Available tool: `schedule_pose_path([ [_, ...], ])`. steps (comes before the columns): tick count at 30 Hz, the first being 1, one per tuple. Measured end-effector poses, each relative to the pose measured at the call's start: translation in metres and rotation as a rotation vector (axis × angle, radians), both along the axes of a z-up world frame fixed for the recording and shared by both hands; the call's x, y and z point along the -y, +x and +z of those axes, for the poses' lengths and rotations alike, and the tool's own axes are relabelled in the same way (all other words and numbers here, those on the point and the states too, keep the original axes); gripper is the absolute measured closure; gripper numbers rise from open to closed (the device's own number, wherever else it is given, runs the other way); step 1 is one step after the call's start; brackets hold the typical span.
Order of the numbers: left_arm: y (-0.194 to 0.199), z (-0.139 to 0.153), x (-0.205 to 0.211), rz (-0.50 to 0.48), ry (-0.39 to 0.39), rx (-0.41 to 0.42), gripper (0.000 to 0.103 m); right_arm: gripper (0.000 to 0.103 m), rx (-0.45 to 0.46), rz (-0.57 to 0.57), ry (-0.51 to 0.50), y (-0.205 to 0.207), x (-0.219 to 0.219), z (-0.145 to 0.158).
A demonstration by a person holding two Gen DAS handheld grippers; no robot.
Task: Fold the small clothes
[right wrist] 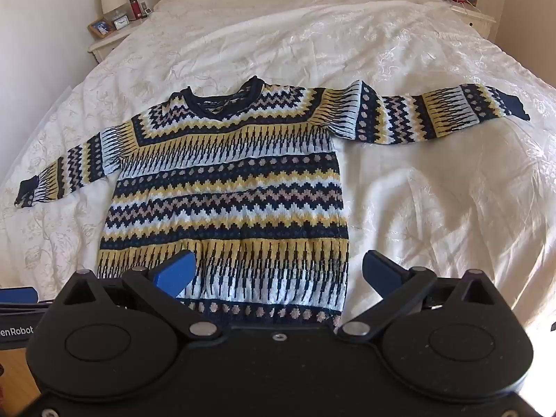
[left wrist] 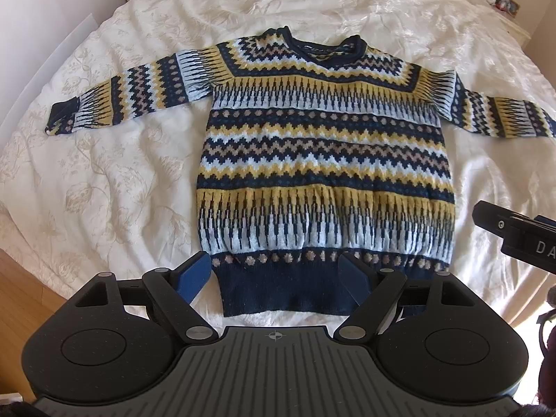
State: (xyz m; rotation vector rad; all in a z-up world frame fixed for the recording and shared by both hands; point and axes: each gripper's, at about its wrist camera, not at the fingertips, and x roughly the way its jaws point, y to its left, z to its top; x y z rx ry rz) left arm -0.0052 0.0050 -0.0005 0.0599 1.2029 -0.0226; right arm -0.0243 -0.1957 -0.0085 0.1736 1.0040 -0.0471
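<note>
A knitted sweater (left wrist: 323, 160) with navy, yellow, white and beige zigzag bands lies flat and face up on a white bedspread (left wrist: 121, 173), both sleeves spread sideways. My left gripper (left wrist: 276, 279) is open above the navy hem, its blue fingers (left wrist: 193, 276) wide apart and empty. In the right wrist view the same sweater (right wrist: 226, 191) fills the centre. My right gripper (right wrist: 278, 271) stands open over the lower right part of the body near the side edge, holding nothing. The right gripper also shows at the right edge of the left wrist view (left wrist: 517, 232).
The bedspread (right wrist: 434, 191) is creased and spreads wide on all sides. A bedside table (right wrist: 111, 34) with a lamp, clock and framed photo stands at the far left, another nightstand (right wrist: 465, 10) at the far right. Wooden floor (left wrist: 24, 299) shows at the bed's near left edge.
</note>
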Motion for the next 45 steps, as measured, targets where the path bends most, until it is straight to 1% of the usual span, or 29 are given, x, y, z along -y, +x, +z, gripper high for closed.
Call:
schedule_pose_path([
  [38,-0.001,-0.005,-0.003,0.012,-0.001,-0.019,0.023,0.001,-0.024,0.0,0.03,-0.001,-0.001,-0.007],
  [45,0.002,-0.008,-0.003,0.018,0.001,-0.034,0.023,0.001,-0.048,0.007,0.047,0.009,0.001,-0.01],
])
